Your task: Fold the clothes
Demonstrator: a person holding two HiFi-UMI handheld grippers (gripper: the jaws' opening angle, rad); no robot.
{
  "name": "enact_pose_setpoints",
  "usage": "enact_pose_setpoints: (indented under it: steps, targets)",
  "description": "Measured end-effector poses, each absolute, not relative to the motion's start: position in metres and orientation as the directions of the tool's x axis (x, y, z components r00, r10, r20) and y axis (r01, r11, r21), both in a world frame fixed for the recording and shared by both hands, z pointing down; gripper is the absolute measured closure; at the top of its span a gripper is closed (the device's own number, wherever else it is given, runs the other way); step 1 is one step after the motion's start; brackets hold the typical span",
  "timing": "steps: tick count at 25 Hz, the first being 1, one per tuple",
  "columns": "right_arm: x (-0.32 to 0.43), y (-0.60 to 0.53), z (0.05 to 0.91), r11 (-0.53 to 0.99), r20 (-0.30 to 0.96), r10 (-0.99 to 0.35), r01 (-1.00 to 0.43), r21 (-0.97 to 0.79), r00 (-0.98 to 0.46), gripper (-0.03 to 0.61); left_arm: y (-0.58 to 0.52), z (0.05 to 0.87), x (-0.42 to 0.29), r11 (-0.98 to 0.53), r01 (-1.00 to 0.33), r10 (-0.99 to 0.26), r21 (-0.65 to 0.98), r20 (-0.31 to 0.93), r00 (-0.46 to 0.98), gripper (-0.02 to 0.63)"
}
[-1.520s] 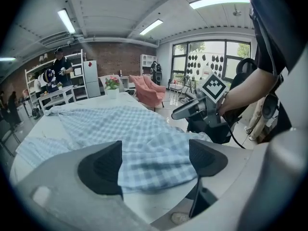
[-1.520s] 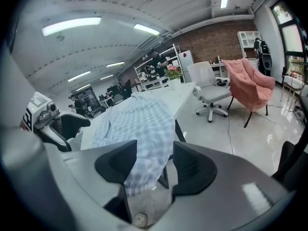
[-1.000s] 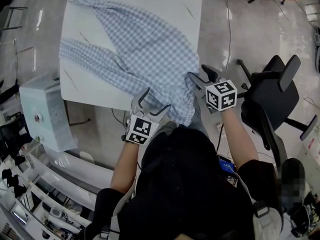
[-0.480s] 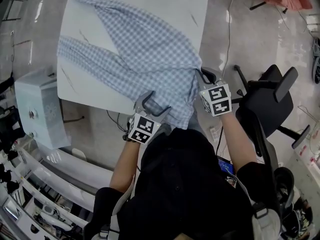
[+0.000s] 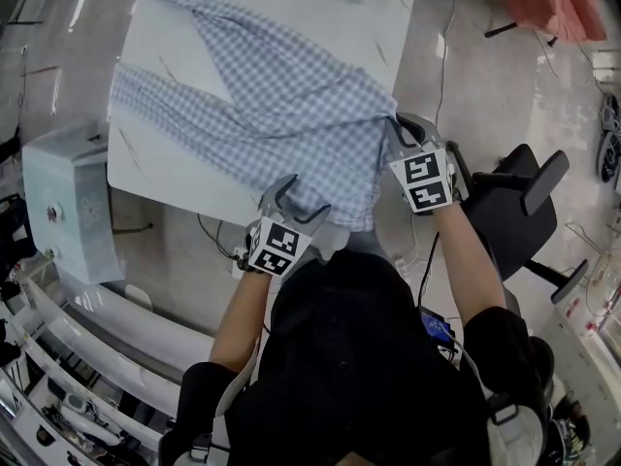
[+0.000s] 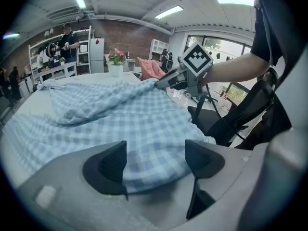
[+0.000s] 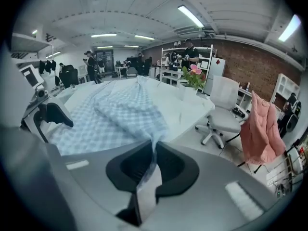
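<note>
Your right gripper (image 7: 154, 153) has just closed – its jaws are now together on a thin fold of the checked shirt (image 5: 281, 105), pinched at the garment's right side, just at the right edge of the table (image 5: 388, 27). Compared with a second ago that hand sits further out along that edge, and the cloth there has been drawn with it. That looks like one side secured and ready to lift.

Your left gripper (image 6: 156, 162) has narrowed only slightly. Its jaws stand apart with the shirt's near hem lying between them, not pressed, so you hold nothing on that side yet. I judge you need that second grip before any fold can start.

The shirt lies spread over the table, sleeves toward the far left, its near hem hanging over the edge by you. The one container I can make out is the plant pot (image 6: 115, 70) at the far edge – it holds a small flowering plant, well apart from the cloth
</note>
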State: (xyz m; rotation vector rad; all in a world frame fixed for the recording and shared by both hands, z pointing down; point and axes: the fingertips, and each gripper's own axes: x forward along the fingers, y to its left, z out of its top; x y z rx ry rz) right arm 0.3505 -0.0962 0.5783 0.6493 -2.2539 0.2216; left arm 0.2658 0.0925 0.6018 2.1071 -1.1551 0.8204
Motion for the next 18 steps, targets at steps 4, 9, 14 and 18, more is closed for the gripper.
enact_pose_setpoints:
  steps: [4,9,14,18]
  targets:
    - [0.348,-0.118,0.578,0.865,0.733,-0.389,-0.494,0.083,-0.558,0.543,0.080,0.602,0.264,-0.436,-0.878,-0.512,0.197,0.748,0.422,0.225]
    - [0.344,-0.148,0.575,0.877,0.739,-0.409,-0.454,0.156,-0.536,0.543,0.058,0.595,0.261,-0.419,-0.888,-0.537,0.189,0.736,0.411,0.225]
    - [0.343,-0.183,0.578,0.882,0.754,-0.402,-0.441,0.167,-0.519,0.543,0.035,0.599,0.256,-0.393,-0.902,-0.545,0.182,0.744,0.387,0.225]
    - [0.340,-0.206,0.578,0.886,0.748,-0.410,-0.421,0.191,-0.522,0.543,0.019,0.598,0.254,-0.377,-0.909,-0.554,0.174,0.745,0.373,0.225]
